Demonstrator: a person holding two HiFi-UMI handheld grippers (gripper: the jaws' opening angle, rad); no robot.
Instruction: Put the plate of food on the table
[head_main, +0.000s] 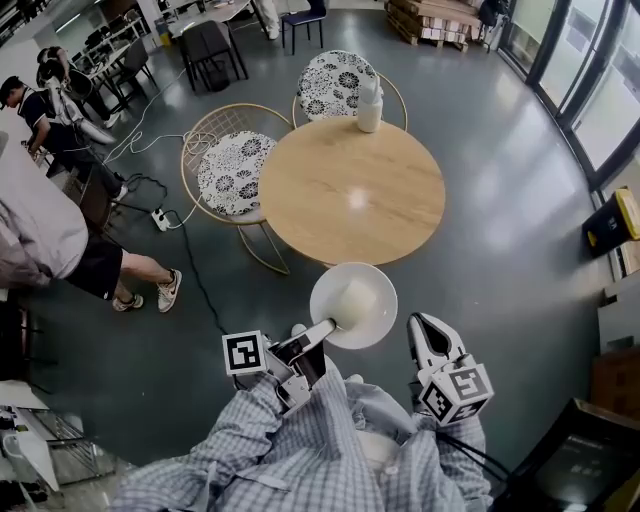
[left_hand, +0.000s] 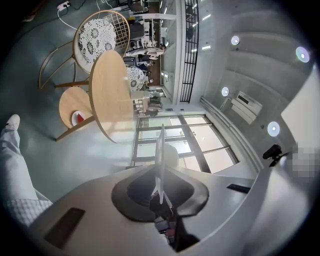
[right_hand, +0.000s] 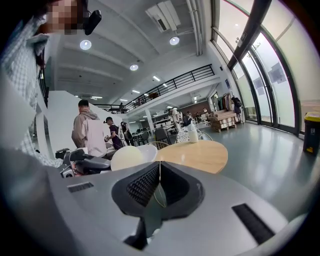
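Note:
A white plate (head_main: 372, 322) carrying a pale round bun (head_main: 355, 300) hangs in the air just short of the round wooden table's (head_main: 350, 190) near edge. My left gripper (head_main: 325, 328) is shut on the plate's near-left rim. In the left gripper view the plate (left_hand: 160, 150) shows edge-on, clamped between the jaws of my left gripper (left_hand: 159, 192), with the table (left_hand: 107, 95) beyond. My right gripper (head_main: 427, 330) stays to the right of the plate, apart from it. Its jaws (right_hand: 160, 165) are shut with nothing in them. That view also shows the bun (right_hand: 126, 157) and table (right_hand: 200, 152).
A white bottle (head_main: 369, 105) stands at the table's far edge. Two wire chairs with floral cushions (head_main: 232, 170) (head_main: 335, 82) stand at the table's left and far sides. A person (head_main: 60, 245) sits at left, with a cable and power strip (head_main: 160, 217) on the floor. A yellow-lidded bin (head_main: 615, 220) stands at right.

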